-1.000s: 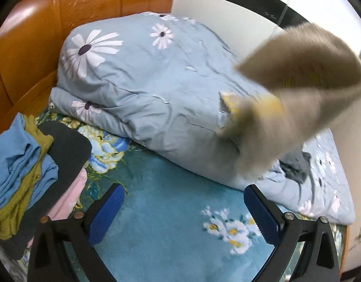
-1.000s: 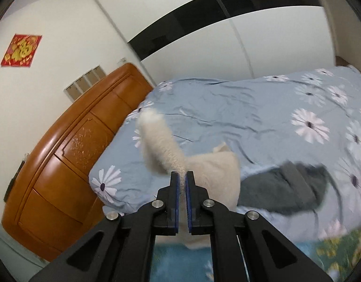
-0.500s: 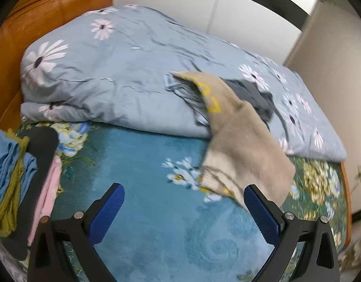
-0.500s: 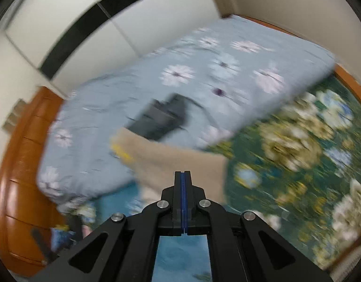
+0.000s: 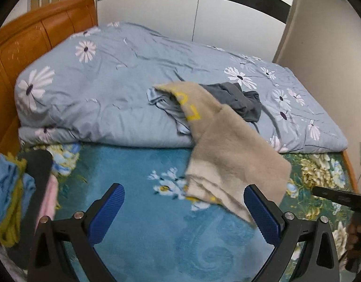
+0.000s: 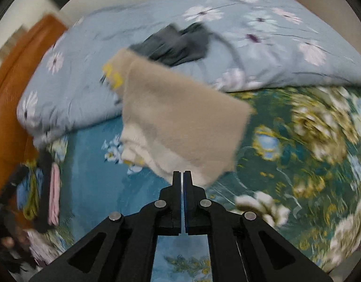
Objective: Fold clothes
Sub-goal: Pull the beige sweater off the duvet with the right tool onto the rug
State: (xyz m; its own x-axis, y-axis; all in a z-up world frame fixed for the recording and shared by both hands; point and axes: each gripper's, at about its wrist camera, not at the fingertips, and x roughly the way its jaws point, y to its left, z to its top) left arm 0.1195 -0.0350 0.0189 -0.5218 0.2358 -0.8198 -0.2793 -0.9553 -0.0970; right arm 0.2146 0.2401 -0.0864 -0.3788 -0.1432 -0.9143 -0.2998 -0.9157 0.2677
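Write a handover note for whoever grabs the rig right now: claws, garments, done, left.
Left claw: open, empty, low over the teal floral bedspread.
Right claw: shut; whether it pinches the near edge of the beige fleece garment with yellow lettering cannot be told.
Beige garment: unfolded, draped from the grey-blue daisy-print duvet down onto the bedspread.
Waiting on the duvet: a crumpled dark grey garment and a light blue garment partly under the beige one.
Done: a stack of folded clothes, blue, olive, black and pink, at the left edge.
Left: spread and fold the beige piece, then the other two.
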